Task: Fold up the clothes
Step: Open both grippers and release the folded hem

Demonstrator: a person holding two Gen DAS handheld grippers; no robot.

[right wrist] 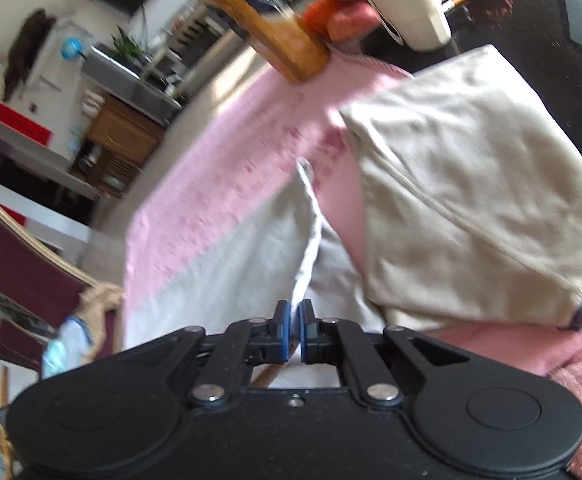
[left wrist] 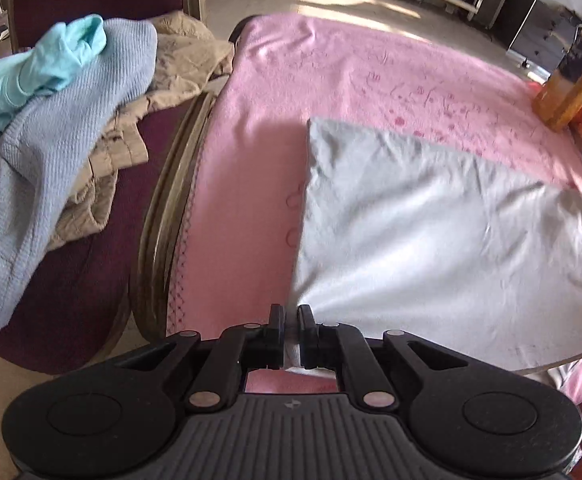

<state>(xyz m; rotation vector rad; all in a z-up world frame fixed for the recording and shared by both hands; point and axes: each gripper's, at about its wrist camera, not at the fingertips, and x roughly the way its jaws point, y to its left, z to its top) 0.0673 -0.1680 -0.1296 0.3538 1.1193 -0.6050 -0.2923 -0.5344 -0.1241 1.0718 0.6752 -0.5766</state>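
Pinching white cloth (left wrist: 431, 232) edges, left gripper (left wrist: 289, 320) and right gripper (right wrist: 294, 316) jaws clamped, fabric spreading ahead.

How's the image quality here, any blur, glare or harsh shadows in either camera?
Left wrist view: sunlit glare on the pale grey garment, a dark shadow on the pink tablecloth, fisheye bending at the edges. Right wrist view: motion-blurred, the orange wooden stand smeared.

I see the garment (left wrist: 431, 232) lying spread on the worktop (left wrist: 275, 92), toward its near right part. My left claw (left wrist: 289, 316) sits at its near left corner, my right claw (right wrist: 294, 312) on a raised fold. Left of the worktop, a chair (left wrist: 75, 272) carries a heap of clothes (left wrist: 51, 120). A folded piece (right wrist: 471, 184) lies right of the garment.
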